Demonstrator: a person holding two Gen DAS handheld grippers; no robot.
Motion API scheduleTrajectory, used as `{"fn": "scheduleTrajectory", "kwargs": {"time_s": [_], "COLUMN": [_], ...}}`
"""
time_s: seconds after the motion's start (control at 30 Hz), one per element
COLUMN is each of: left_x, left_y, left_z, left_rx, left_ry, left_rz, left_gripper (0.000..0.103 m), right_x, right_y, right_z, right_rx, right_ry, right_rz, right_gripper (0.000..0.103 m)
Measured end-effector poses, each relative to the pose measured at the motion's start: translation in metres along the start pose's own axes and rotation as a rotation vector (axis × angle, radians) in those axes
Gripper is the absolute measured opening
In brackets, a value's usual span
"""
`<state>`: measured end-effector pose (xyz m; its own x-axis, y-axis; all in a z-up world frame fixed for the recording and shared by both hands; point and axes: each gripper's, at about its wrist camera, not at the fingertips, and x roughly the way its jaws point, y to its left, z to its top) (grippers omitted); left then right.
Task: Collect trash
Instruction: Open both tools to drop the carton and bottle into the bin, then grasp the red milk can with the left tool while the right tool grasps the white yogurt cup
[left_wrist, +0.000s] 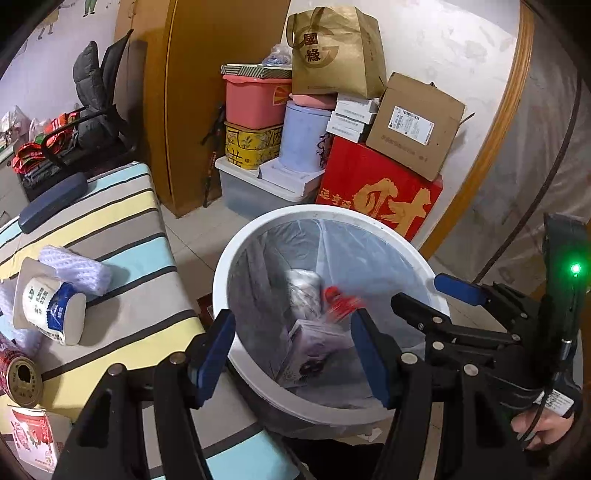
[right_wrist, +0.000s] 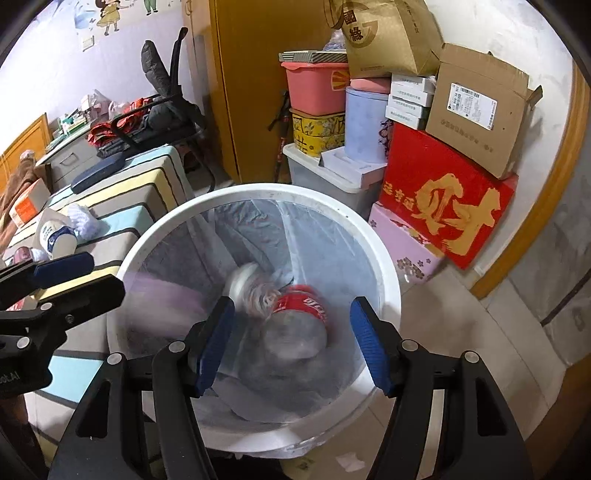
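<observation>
A white trash bin (left_wrist: 236, 258) (right_wrist: 258, 190) with a clear liner stands on the floor beside a striped table (left_wrist: 140, 295). Inside it, a plastic bottle with a red label (right_wrist: 299, 314) shows as a blur, with a red smear (left_wrist: 340, 302) above a pale carton (left_wrist: 317, 347). My left gripper (left_wrist: 292, 314) (right_wrist: 85, 277) hangs open over the bin's near rim, holding nothing. My right gripper (right_wrist: 292, 302) (left_wrist: 432, 291) is open over the bin too, with the bottle well below its fingers. On the table lie a paper cup (left_wrist: 51, 310), a white foam net (left_wrist: 74, 266), a can (left_wrist: 20, 376) and a red-and-white carton (left_wrist: 31, 439).
Boxes and tubs are stacked against the wall behind the bin: a red box (left_wrist: 380, 195), a cardboard box (left_wrist: 413, 125), a pink tub (left_wrist: 255, 99), a paper bag (left_wrist: 336, 51). A dark chair (left_wrist: 96, 122) stands past the table. A blue case (left_wrist: 51, 201) lies on the table's far end.
</observation>
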<state>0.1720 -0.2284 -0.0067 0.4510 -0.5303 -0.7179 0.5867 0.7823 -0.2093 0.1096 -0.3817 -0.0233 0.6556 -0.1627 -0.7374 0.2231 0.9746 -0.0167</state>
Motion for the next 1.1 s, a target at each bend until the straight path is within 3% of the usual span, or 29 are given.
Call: {"fn": "scheduleTrajectory", "kwargs": {"time_s": [0.3,0.63,1.1], "left_x": [-0.024,-0.069,-0.146], "left_y": [0.014,0.050,0.139], "left_z": [-0.010,-0.030,-0.069], "left_rx": [-0.024,-0.081,-0.215], "left_ry": [-0.032,-0.097,-0.190], "left_rz": [0.035,0.110,0.306], "left_gripper": [0.067,0.067,0.067], "right_x": [-0.012,-0.034,-0.042], "right_y": [0.007,0.042,0.116], "right_z": [0.000,0.000,0.004], "right_rx": [0.033,0.010,-0.114], "right_ry": [-0.039,-0.116,-0.179], "right_rz": [0.025,0.107,0.264], "right_gripper": [0.067,0.067,0.067]}}
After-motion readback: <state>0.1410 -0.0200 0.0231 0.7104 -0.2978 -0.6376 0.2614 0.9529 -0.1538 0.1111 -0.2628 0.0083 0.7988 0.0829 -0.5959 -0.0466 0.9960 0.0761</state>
